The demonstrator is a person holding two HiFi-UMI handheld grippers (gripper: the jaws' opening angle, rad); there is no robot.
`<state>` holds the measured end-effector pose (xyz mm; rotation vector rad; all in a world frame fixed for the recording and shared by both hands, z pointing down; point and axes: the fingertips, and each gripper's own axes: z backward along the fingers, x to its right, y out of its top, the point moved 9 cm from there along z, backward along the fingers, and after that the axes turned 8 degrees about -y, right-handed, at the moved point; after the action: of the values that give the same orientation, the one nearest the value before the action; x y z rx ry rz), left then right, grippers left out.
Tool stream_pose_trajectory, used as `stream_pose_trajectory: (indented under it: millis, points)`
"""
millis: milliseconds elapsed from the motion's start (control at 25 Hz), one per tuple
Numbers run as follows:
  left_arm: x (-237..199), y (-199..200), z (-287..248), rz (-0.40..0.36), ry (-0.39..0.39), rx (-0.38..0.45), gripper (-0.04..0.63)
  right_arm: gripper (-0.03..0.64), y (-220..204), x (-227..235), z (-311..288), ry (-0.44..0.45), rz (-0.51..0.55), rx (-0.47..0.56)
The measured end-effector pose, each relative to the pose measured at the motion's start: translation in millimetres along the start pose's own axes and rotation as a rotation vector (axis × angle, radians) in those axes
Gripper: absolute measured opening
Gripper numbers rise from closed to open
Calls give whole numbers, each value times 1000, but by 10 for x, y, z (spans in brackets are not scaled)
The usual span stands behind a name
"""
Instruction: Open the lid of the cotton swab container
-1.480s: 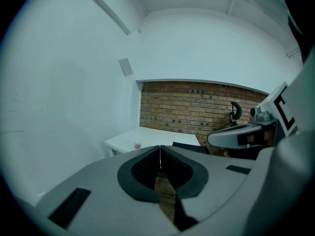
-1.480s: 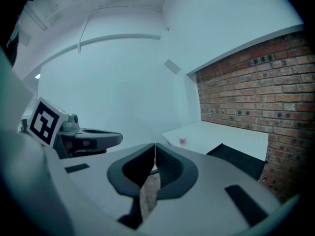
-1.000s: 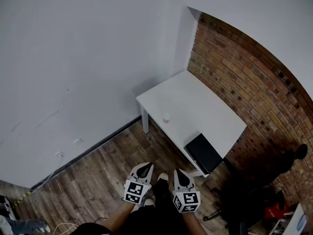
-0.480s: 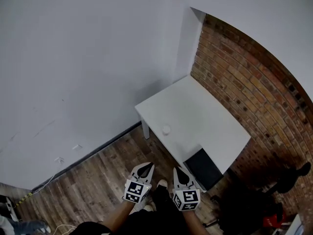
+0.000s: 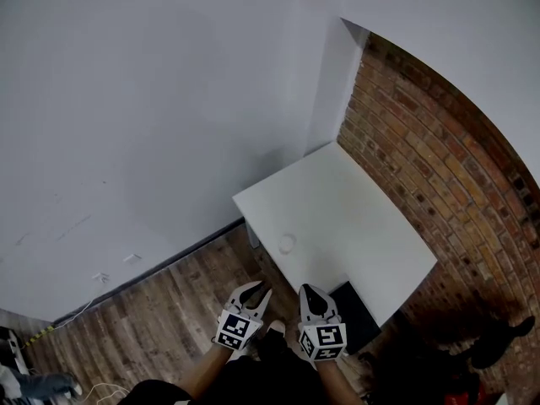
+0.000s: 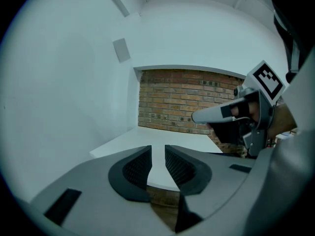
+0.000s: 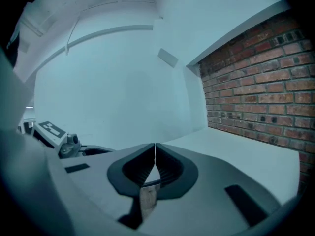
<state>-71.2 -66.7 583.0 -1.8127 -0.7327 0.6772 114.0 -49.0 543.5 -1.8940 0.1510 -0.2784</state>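
The small round white cotton swab container (image 5: 287, 244) stands on the white rectangular desk (image 5: 354, 218), close to the desk's edge facing the person, toward its left corner; it is too small in the head view to tell how its lid sits, and nothing touches it. From the container, the dark wood-plank floor (image 5: 169, 310) spreads toward 7 o'clock, the plain white wall (image 5: 152, 116) rises at 10 o'clock, and the red brick wall (image 5: 439, 167) runs along the desk's far side at 2 o'clock. A flat black rectangular object (image 5: 361, 317) shows at 5 o'clock, at the desk's near edge; whether it lies under the desk cannot be told. Both grippers hang over the floor at 6 o'clock from the container, well apart from it and side by side, pointing toward the desk. The left gripper (image 5: 256, 291) (image 6: 157, 154) has just been opening: its jaws stand a narrow gap apart with nothing between them, only the desk top and floor showing through. The right gripper (image 5: 305, 288) (image 7: 155, 154) has its jaws pressed together at the tips and holds nothing. Each gripper appears in the other's view, the right one at 2 o'clock of the left jaws, the left one at 9 o'clock of the right jaws.
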Motion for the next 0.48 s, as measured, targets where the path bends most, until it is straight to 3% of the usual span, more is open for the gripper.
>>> stream_pose_trajectory:
  millis: [280, 480]
  points:
    - [-157, -15, -221, 24, 3, -1, 134, 21, 72, 106, -329, 56, 18, -8]
    - [-230, -78, -309, 34, -3, 5, 220, 21, 112, 146, -417, 71, 33, -10]
